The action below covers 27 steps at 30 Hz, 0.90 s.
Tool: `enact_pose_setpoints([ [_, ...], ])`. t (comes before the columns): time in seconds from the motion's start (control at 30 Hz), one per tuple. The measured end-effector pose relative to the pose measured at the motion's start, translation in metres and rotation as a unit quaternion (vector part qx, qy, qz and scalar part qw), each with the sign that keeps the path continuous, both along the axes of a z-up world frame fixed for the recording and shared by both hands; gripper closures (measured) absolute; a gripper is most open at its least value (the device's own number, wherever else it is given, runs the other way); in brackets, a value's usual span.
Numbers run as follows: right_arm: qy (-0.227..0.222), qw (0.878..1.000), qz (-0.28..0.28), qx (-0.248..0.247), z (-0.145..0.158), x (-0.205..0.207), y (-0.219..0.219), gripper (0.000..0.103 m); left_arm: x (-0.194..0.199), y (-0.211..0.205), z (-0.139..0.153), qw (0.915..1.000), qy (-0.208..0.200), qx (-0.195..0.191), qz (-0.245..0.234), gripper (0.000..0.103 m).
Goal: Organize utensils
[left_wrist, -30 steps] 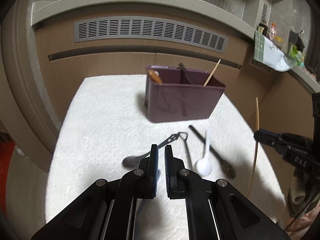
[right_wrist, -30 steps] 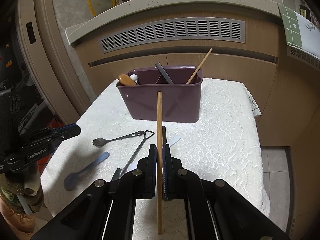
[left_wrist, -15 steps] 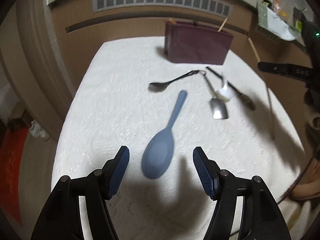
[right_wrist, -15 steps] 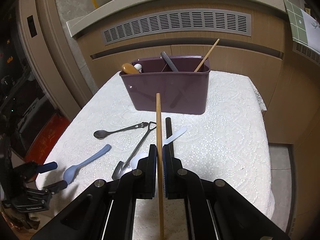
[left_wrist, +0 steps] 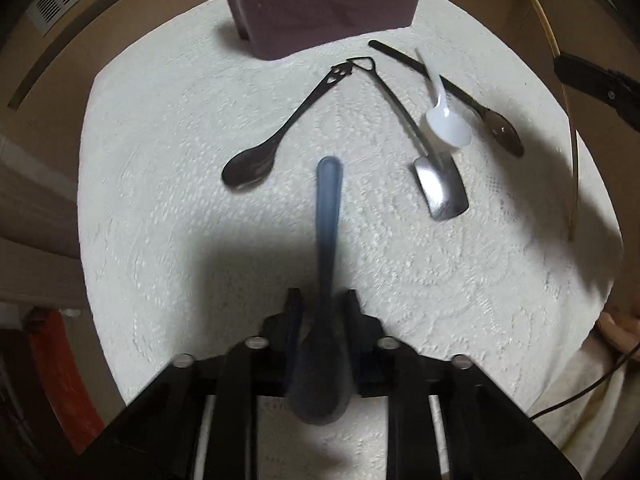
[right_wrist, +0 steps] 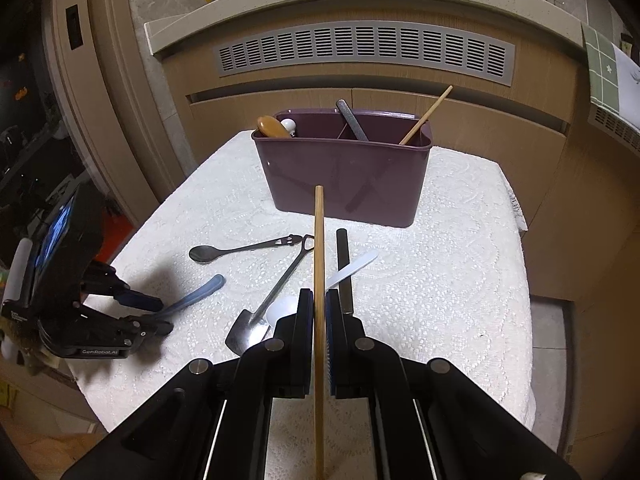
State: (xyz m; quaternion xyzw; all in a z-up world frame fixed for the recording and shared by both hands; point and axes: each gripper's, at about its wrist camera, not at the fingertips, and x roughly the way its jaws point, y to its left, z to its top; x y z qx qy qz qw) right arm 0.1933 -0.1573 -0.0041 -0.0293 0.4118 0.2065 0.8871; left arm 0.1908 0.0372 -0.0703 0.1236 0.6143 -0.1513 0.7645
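Table: the white lace-patterned tablecloth carries everything; the landmark is the purple plastic divided caddy at its far side.
Caddy: three compartments; a tan wooden handle and a white knob stand in the left one, a grey handle leans on the middle divider, a wooden chopstick leans in the right one.
Left gripper: near and left of the caddy, pointing steeply down, its jaws have just been closing and now pinch the blue plastic spoon at the neck, bowl towards the camera, handle aimed at the caddy.
Right gripper: in front of the caddy, clamped tight on a second wooden chopstick that stands upright, tip towards the caddy.
Loose pieces: between grippers and caddy lie a dark metal spoon, a small steel shovel-shaped spoon, a white plastic spoon across it, and a black-handled spoon.
Step in hand: likely lifting the blue spoon.
Doing it well: lift straight up before swinging; the neck grip is narrow, so the heavy bowl may pivot. Lower it into the left compartment handle or bowl first, clear of the rim.
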Motion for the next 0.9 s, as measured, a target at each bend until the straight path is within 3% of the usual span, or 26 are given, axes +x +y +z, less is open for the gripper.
enact_pose_setpoints([
  [0.1,0.002,1.000,-0.005,0.009,-0.001,0.001,-0.005,0.098,-0.003,-0.001,0.001,0.9992,-0.032,-0.011,0.021,0.095],
  [0.2,0.008,1.000,-0.010,0.023,-0.003,0.004,-0.012,0.098,-0.012,0.007,0.010,0.9918,-0.073,-0.076,0.072,0.095],
  [0.27,0.014,0.999,-0.015,0.033,-0.004,0.008,-0.016,0.098,-0.021,0.011,0.022,0.9812,-0.117,-0.114,0.103,0.095],
  [0.37,0.020,0.998,-0.022,0.051,-0.003,0.015,-0.020,0.098,-0.032,0.017,0.048,0.9555,-0.179,-0.184,0.146,0.095],
  [0.43,0.019,0.998,-0.025,0.059,0.000,0.019,-0.021,0.098,-0.027,0.015,0.064,0.9444,-0.204,-0.207,0.153,0.095],
  [0.53,0.009,0.997,-0.027,0.066,0.008,0.024,-0.021,0.098,-0.009,0.009,0.090,0.9368,-0.229,-0.218,0.149,0.095],
  [0.67,-0.030,0.996,-0.025,0.080,0.047,0.039,-0.023,0.098,0.017,0.008,0.136,0.9221,-0.276,-0.240,0.127,0.095],
  [0.77,-0.096,0.991,-0.024,0.087,0.104,0.056,-0.025,0.098,0.036,0.003,0.182,0.9062,-0.326,-0.248,0.105,0.095],
  [0.83,-0.163,0.983,-0.029,0.079,0.147,0.068,-0.024,0.098,0.055,-0.002,0.205,0.8969,-0.357,-0.243,0.093,0.095],
  [0.9,-0.196,0.977,-0.034,0.080,0.169,0.081,-0.023,0.098,0.073,-0.004,0.217,0.8926,-0.370,-0.243,0.086,0.095],
])
